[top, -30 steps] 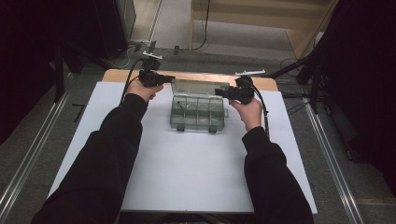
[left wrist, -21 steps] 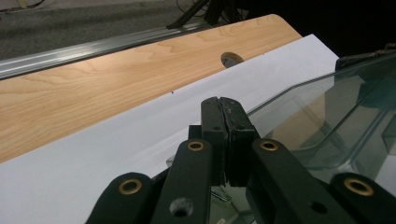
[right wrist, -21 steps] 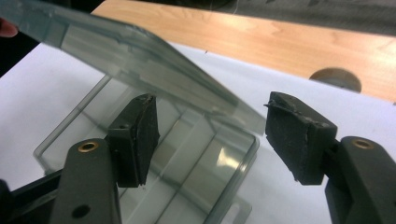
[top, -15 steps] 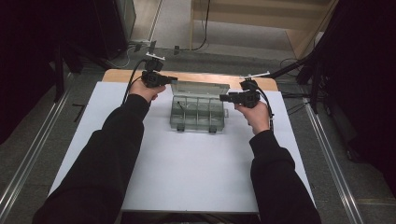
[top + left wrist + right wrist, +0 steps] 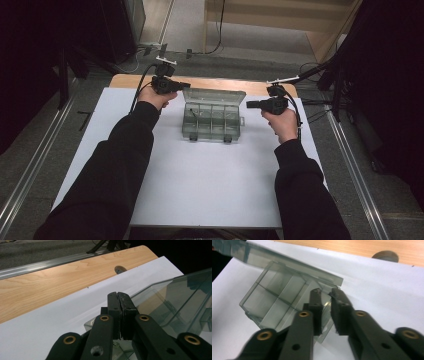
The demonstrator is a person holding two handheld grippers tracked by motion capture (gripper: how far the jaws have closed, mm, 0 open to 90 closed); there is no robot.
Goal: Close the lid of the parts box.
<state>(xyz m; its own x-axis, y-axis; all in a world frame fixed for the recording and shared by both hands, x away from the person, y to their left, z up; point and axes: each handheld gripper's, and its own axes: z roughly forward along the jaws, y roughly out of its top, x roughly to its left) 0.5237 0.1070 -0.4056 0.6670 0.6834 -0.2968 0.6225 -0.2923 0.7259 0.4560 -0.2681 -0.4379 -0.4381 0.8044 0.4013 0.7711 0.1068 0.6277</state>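
On the white surface (image 5: 200, 180), the left hand-held gripper (image 5: 186, 85) sits at the far left corner of the box (image 5: 212, 120). In the left gripper view its two black jaws are pressed flat together with nothing between them, and they lie just beside the edge of the raised lid (image 5: 172, 300), perhaps touching it, though that contact is hard to judge.

The box is clear plastic and stands in the middle of the far part of the surface, between the two hands. Its lid (image 5: 214, 95) is swung up and back on the far side. Inside, thin walls split the tray into a row of compartments, with a crosswise divider showing in the right gripper view (image 5: 277, 298). The compartments look empty, though the tinted plastic and its reflections leave small contents uncertain. Two latch tabs stick out on the near wall.

The right hand-held gripper (image 5: 248, 104) hangs just off the box's right end and points at it. Its jaws have just been closing. In the right gripper view a narrow gap shows between the fingertips (image 5: 337, 298), and nothing is clamped there; the tips lie over the box's corner without gripping it.

Bare wood (image 5: 50, 287) runs beyond the white sheet.
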